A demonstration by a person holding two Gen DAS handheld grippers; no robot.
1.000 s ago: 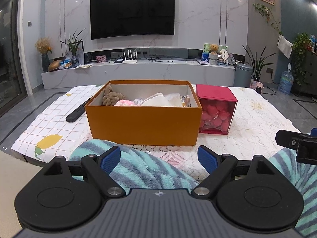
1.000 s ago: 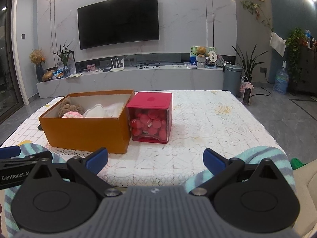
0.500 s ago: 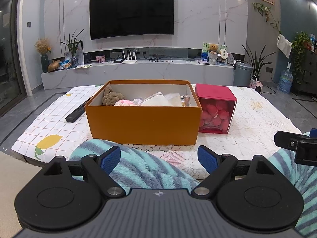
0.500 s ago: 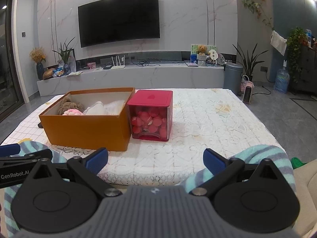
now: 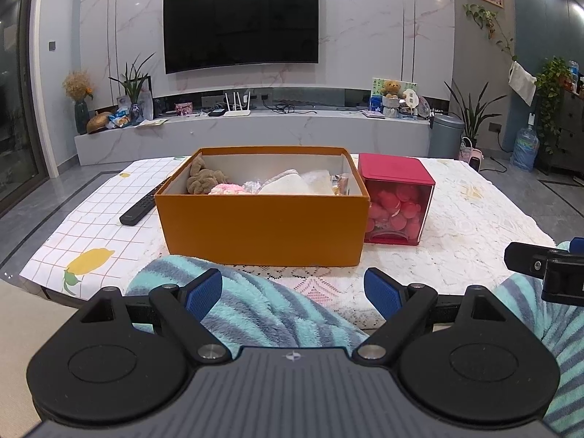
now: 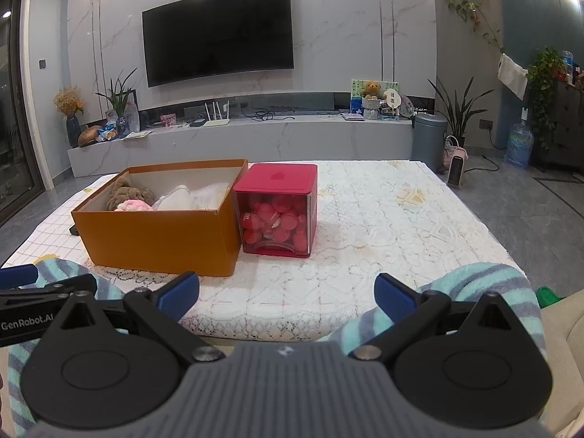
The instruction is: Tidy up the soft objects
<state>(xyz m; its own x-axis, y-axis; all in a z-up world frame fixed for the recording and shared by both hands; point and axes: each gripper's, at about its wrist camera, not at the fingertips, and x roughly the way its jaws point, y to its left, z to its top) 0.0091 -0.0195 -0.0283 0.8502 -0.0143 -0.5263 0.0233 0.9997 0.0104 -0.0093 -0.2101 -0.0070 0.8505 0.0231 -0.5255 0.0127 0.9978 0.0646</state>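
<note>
Barely any change vs a sec ago: my left gripper [image 5: 294, 288] and right gripper [image 6: 286, 292] stay spread, holding nothing. Soft toys [image 5: 206, 180] sit in the orange box [image 5: 262, 226] ahead, w/ red container [image 5: 396, 200] touching it. Could be pre-sort or done.

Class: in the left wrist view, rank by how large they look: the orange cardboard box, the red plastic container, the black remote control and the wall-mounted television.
1. Orange cardboard box
2. Wall-mounted television, though it is far off, so truly bigger
3. Red plastic container
4. Black remote control
</note>
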